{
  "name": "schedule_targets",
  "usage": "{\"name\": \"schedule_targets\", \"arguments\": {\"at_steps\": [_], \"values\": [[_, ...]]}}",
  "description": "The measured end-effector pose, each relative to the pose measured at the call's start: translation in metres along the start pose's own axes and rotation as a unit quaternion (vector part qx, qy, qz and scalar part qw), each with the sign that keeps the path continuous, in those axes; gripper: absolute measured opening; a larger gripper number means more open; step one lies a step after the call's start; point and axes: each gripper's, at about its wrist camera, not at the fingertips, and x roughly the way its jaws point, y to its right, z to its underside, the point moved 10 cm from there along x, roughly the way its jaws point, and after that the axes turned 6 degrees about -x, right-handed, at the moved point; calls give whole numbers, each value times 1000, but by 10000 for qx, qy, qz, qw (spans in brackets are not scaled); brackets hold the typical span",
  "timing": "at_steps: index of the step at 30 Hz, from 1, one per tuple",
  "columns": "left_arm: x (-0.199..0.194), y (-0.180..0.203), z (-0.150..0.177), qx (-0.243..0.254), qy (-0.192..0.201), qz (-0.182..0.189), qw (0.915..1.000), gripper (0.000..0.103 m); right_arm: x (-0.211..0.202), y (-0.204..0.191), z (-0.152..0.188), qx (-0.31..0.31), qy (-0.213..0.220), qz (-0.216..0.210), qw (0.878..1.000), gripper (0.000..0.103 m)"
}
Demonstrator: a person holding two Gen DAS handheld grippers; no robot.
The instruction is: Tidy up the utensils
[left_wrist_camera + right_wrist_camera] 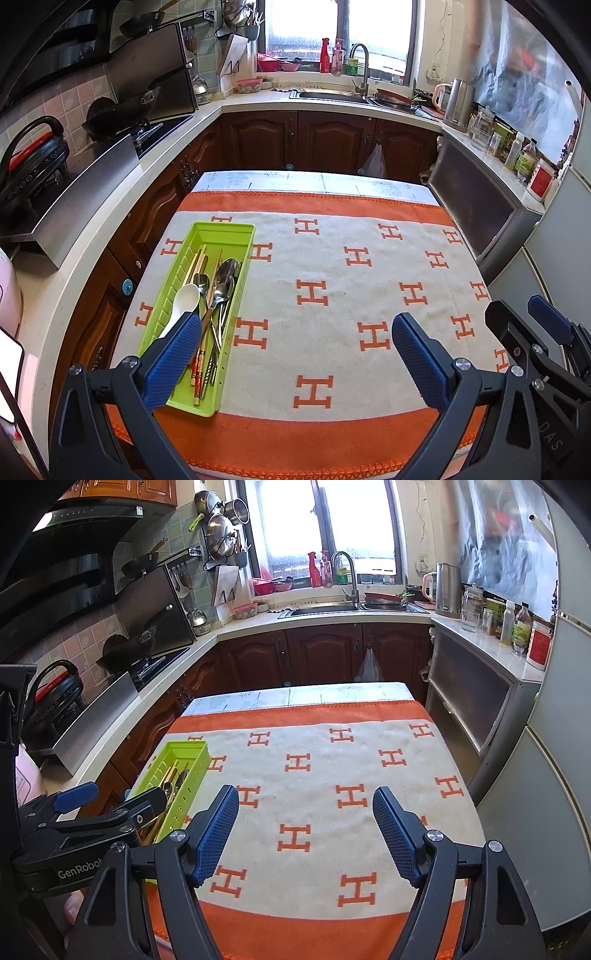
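Both grippers are hovering open, holding nothing. Left gripper [295, 354] is sitting nearer the green tray [236, 230]; utensils [218, 291] are lying lengthwise, running away from its jaws. Right gripper [306, 834] is facing bare towel [369, 760].

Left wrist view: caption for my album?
Green tray holding spoons and chopsticks on an orange-patterned towel.

Bright daylight from far window [340, 33], panes blown out white. Sharp centre; strong fisheye bending, black vignette at corners. Soft shadows; glare on right plastic sheet [502, 550].
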Motion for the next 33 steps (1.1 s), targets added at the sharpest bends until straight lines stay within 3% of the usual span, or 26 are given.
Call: {"name": "schedule_targets", "arguments": {"at_steps": [33], "values": [[5, -3, 13, -45, -95, -43, 9999, 102, 7, -6, 21, 31, -89, -52, 9999, 76]]}}
